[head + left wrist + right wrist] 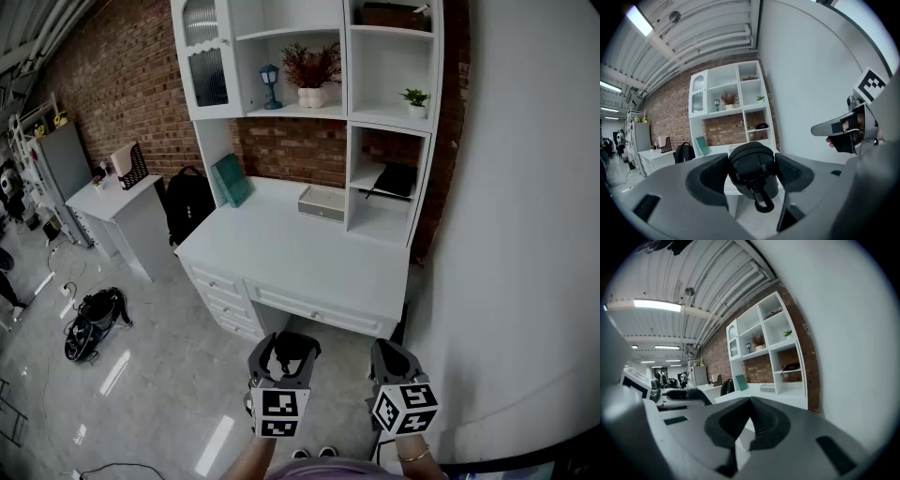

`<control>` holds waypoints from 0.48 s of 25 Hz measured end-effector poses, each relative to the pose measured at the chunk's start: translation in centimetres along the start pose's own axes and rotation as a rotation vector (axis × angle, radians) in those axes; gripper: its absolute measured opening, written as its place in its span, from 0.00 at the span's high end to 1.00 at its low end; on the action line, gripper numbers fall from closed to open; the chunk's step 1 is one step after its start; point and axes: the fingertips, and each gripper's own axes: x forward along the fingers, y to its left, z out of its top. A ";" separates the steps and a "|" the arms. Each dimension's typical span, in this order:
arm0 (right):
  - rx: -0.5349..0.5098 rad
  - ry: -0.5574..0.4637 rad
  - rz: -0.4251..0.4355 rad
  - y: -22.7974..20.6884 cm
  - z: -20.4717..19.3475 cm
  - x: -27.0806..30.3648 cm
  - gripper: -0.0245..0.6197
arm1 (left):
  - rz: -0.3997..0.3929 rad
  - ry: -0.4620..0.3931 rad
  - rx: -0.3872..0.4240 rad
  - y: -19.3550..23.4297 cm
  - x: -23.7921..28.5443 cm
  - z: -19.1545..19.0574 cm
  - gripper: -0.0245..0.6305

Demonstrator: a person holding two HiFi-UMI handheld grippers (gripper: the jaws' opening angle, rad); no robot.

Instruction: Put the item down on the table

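A small black zippered case (293, 351) (752, 166) with a clip hanging from its front sits between the jaws of my left gripper (284, 354) (753, 174), which is shut on it. I hold it in the air above the floor, in front of the white desk (300, 253) (714, 151). My right gripper (391, 358) (750, 417) hovers just right of the left one, its pads pressed together with nothing between them. It also shows at the right edge of the left gripper view. Both grippers point towards the desk (757, 391).
On the desk stand a white hutch (375, 117) with shelves, a teal book (232, 179) and a grey box (322, 202). A black backpack (187, 202) leans by a small side table (117, 199). A black bag (94, 319) lies on the floor. A white wall (525, 234) runs along the right.
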 end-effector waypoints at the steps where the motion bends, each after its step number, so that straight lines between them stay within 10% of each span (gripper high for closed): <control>1: 0.007 -0.005 0.001 -0.1 0.0 0.0 0.96 | -0.001 0.000 0.000 -0.1 0.1 0.0 0.48; 12: 0.059 0.019 0.022 -1.1 -1.4 0.8 0.96 | 0.004 0.003 -0.002 -0.9 1.1 0.5 0.48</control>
